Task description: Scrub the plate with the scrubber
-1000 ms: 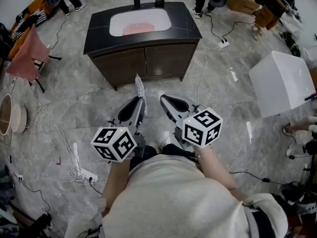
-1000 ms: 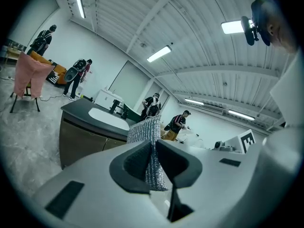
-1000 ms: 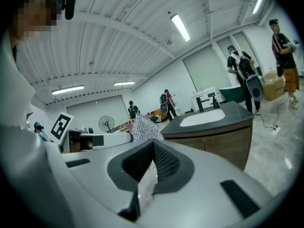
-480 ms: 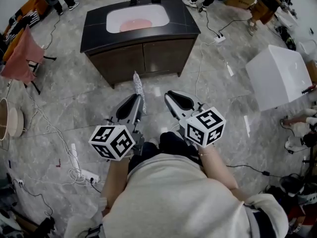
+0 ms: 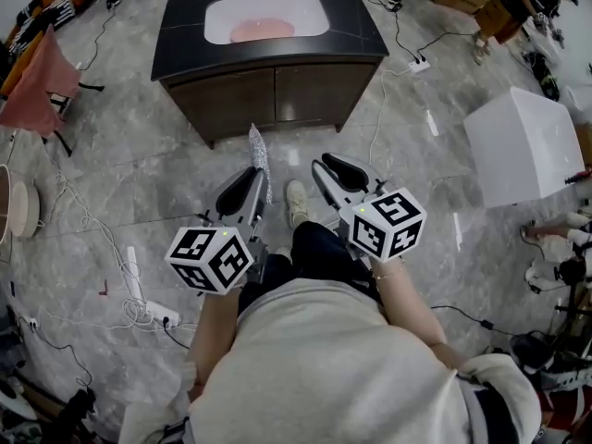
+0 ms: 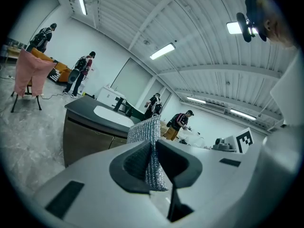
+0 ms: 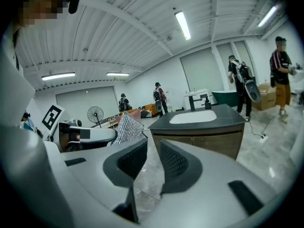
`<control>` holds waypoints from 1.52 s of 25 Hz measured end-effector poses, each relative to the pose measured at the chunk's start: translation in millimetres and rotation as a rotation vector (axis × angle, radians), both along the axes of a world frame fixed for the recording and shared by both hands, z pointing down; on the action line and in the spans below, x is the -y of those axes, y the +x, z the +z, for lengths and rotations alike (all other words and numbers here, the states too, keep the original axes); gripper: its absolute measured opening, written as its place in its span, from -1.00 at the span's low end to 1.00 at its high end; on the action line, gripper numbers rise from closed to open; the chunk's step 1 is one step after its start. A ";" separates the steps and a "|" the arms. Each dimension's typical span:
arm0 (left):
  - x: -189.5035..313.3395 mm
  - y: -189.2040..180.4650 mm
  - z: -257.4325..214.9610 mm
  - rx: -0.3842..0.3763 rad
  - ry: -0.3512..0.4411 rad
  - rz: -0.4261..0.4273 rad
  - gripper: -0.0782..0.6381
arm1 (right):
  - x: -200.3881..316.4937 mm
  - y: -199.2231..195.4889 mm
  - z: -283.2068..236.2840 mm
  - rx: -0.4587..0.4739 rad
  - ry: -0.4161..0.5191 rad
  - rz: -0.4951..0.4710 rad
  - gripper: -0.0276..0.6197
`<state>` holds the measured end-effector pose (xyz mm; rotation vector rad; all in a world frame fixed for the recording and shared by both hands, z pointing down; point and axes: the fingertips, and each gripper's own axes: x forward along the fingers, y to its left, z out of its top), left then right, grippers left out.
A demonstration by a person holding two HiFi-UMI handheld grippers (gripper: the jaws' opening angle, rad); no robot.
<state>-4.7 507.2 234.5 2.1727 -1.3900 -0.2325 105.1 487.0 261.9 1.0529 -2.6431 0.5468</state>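
**Head view:** the left gripper (image 5: 250,183), clamped on the upright silver scrubber (image 5: 258,151), and the right gripper (image 5: 331,169) both point towards the sink (image 5: 313,12) well ahead, where a pink plate (image 5: 262,30) lies.

**Left gripper view:** the pads pinch the scrubber's lower edge.

**Right gripper view:** the jaws, just opening, stand apart with nothing between them.

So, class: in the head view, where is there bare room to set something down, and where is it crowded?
Free: the dark counter strips left and right of the basin, and the grey floor in front of the cabinet. Crowded: the floor at left, strewn with cables, and the basin, which holds a pink plate.
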 end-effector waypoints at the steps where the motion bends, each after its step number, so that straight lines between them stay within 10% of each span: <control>1: 4.8 0.2 0.7 0.005 0.000 0.000 -0.61 | 7.2 -1.6 0.5 0.005 0.001 0.004 -0.66; 24: 248.1 -21.8 -7.3 0.026 0.009 -0.139 -0.61 | 258.9 -22.1 -2.2 0.048 -0.009 -0.128 -0.66; 38: 310.4 -11.5 9.3 0.013 -0.058 -0.113 -0.61 | 317.6 -15.9 17.0 0.072 -0.077 -0.113 -0.66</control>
